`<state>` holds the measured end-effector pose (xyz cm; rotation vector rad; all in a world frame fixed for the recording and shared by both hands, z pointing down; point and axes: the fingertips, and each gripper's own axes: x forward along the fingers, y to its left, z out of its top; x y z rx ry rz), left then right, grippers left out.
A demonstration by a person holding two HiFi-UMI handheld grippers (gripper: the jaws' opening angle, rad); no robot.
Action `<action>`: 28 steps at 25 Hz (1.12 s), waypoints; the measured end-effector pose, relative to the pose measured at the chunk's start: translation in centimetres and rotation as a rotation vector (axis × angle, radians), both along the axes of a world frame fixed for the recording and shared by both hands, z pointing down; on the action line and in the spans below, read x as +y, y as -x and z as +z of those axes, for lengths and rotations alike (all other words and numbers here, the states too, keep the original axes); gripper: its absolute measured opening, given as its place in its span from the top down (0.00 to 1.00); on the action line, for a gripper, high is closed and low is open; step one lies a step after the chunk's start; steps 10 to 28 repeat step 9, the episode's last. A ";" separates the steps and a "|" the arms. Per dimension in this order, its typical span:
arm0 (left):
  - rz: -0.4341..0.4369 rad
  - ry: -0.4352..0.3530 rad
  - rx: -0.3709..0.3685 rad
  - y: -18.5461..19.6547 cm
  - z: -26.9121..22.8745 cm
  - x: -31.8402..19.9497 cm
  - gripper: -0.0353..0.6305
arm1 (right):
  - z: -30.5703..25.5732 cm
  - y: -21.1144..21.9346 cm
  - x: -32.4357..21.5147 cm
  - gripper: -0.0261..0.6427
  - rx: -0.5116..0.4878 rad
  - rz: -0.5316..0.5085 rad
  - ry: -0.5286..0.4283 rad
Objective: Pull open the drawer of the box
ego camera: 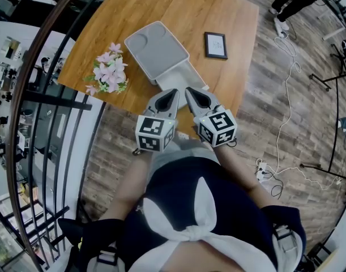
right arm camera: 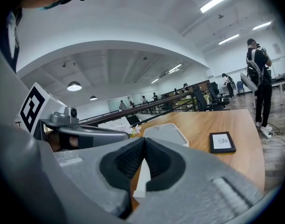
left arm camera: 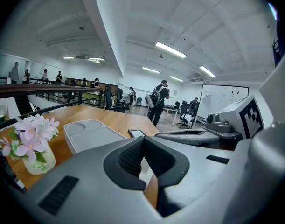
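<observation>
A grey box (ego camera: 156, 47) lies on the wooden table (ego camera: 240, 16) with its pale drawer (ego camera: 182, 74) drawn out toward me. Both grippers hover side by side at the drawer's front end. My left gripper (ego camera: 175, 91) has its pads meeting at the tips, and nothing shows between them (left arm camera: 143, 138). The right gripper (ego camera: 189, 90) is likewise shut, tips together (right arm camera: 143, 139). A pale strip of the drawer (right arm camera: 140, 181) shows below its pads, and the box (right arm camera: 166, 133) lies beyond. In the left gripper view the box (left arm camera: 93, 134) sits ahead to the left.
A vase of pink flowers (ego camera: 109, 71) stands left of the box, close to the table's edge. A small black picture frame (ego camera: 216, 45) lies to the right. A railing (ego camera: 48, 101) runs along the left; cables (ego camera: 286, 123) trail over the floor on the right.
</observation>
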<state>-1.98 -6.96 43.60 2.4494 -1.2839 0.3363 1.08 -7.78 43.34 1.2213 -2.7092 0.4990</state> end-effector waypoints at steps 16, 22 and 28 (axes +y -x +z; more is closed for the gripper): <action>0.014 0.016 0.001 -0.5 0.5 0.6 0.92 | 0.4 -0.2 0.4 0.97 0.017 0.008 0.009; 0.014 0.016 0.001 -0.5 0.5 0.6 0.92 | 0.4 -0.2 0.4 0.97 0.017 0.008 0.009; 0.014 0.016 0.001 -0.5 0.5 0.6 0.92 | 0.4 -0.2 0.4 0.97 0.017 0.008 0.009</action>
